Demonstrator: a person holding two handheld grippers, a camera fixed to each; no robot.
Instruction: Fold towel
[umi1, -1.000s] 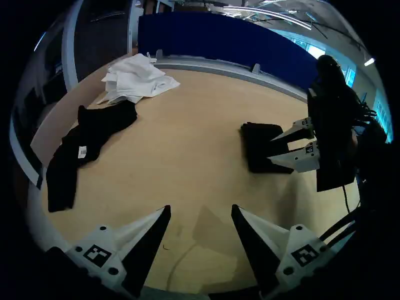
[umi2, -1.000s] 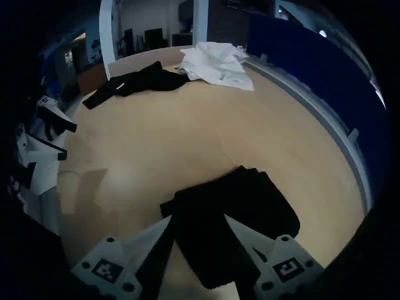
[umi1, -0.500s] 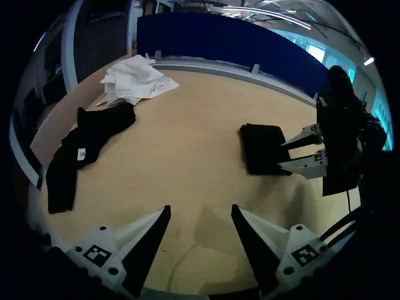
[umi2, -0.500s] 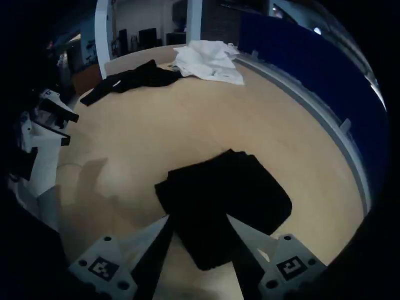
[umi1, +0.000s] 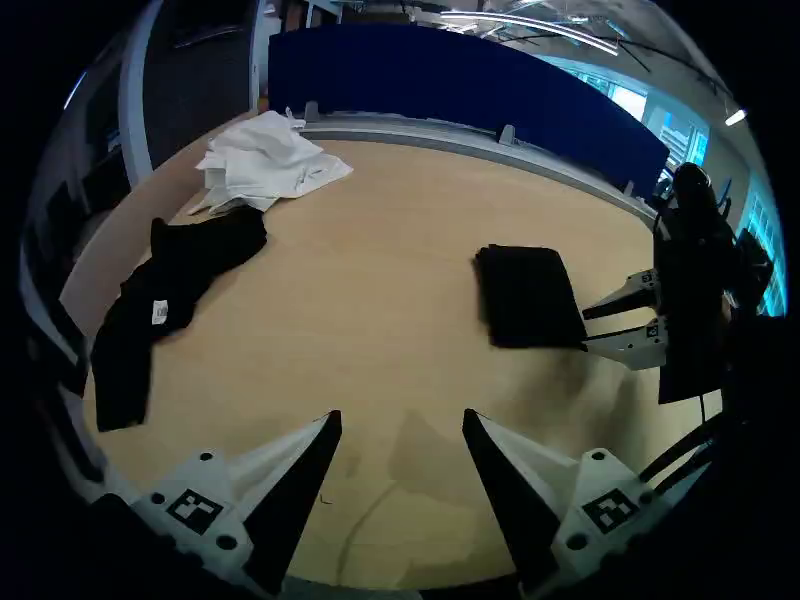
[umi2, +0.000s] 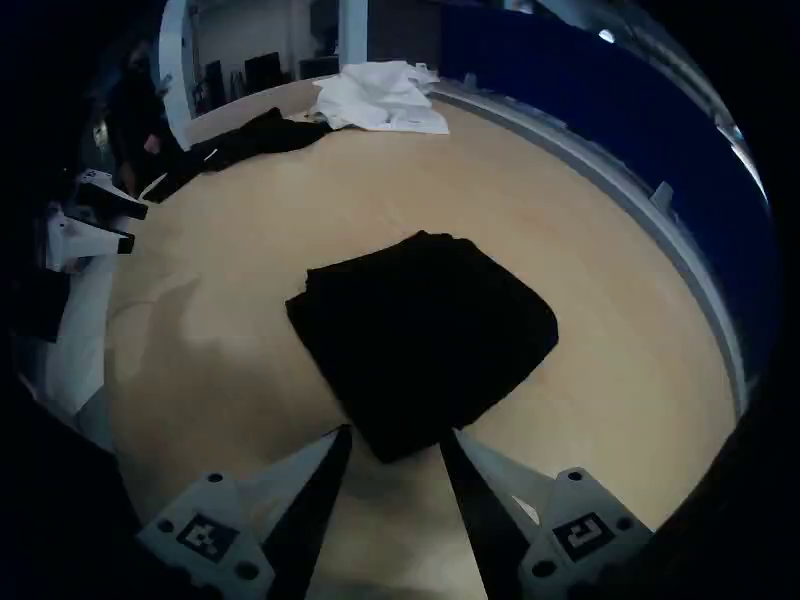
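A folded black towel (umi1: 528, 295) (umi2: 425, 335) lies flat on the pale wooden table (umi1: 380, 260) (umi2: 600, 330). In the right gripper view, my right gripper (umi2: 395, 435) stands open just behind the towel's near corner, which reaches in between the fingertips. From the left gripper view, that same right gripper (umi1: 590, 328) sits at the towel's right edge, held by a person in dark clothes. My left gripper (umi1: 400, 420) hovers open over bare table, well short of the towel, with nothing between its fingers. It also appears far left as the left gripper (umi2: 110, 220).
An unfolded black cloth (umi1: 170, 285) (umi2: 245, 140) sprawls near the table's left edge. A crumpled white cloth (umi1: 265, 160) (umi2: 375, 95) lies beyond it. A blue partition (umi1: 450, 80) (umi2: 620, 130) runs along the table's far side.
The right gripper has drawn back off the folded towel, which now lies ahead of its fingertips instead of between the fingers. The left gripper has barely moved.
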